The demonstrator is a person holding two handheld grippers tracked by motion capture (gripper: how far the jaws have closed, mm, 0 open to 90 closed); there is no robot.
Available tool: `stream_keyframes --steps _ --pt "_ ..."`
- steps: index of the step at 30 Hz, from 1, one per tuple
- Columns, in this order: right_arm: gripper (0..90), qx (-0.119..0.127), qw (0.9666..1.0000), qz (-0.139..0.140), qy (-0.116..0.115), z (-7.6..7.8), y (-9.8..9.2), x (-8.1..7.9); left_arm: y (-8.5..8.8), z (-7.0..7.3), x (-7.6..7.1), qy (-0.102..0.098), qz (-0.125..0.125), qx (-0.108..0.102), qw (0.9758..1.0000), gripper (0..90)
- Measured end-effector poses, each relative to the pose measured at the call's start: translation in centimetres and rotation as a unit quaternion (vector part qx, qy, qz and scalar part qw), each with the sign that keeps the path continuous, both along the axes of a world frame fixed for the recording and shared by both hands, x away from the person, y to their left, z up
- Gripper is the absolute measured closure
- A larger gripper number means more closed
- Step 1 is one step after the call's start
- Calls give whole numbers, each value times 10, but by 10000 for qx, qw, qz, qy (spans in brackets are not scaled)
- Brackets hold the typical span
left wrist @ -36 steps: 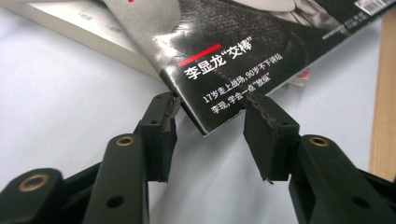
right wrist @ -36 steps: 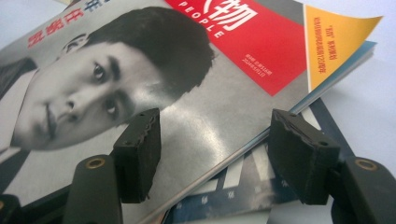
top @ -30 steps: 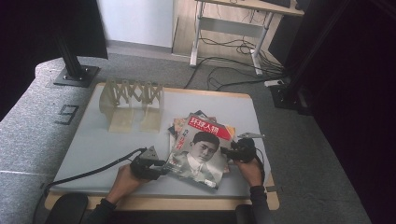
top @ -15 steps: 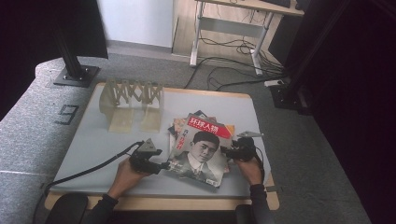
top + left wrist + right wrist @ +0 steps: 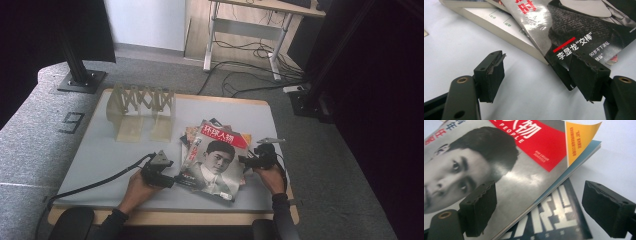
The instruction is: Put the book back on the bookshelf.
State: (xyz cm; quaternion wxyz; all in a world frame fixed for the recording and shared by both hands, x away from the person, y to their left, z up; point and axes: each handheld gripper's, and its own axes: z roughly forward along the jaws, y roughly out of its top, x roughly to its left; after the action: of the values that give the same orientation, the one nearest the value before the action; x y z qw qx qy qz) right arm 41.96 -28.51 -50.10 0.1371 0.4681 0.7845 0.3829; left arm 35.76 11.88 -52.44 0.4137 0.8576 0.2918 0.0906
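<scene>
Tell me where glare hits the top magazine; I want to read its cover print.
Left gripper view: white sheen streaks the glossy top magazine near its red characters, print below stays sharp. Right gripper view: a soft bright patch sits mid-cover. High view: the cover shows no strong glare, but print is small.

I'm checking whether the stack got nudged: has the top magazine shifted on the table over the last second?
Yes. The top magazine has slid slightly away from the wooden rack, toward the table's right edge.

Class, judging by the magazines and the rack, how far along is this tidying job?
Done: nothing stands in the rack. In hand: both tools, left tool and right tool, have just opened beside the top magazine, gripping nothing. Left: apparently the whole pile still needs racking.
</scene>
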Motion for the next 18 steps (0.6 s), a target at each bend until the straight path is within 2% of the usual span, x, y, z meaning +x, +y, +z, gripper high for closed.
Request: stream_keyframes --steps 4,8,18 --pt "104 0 9999 5 124 -3 -1 11 -1 0 -2 -53 16 12 10000 288" --pt "80 187 9993 41 314 -6 -5 25 -1 0 -2 -64 33 -3 10000 289" --pt "77 561 9967 116 581 -12 -8 48 -1 0 -3 -74 -11 -5 10000 308"
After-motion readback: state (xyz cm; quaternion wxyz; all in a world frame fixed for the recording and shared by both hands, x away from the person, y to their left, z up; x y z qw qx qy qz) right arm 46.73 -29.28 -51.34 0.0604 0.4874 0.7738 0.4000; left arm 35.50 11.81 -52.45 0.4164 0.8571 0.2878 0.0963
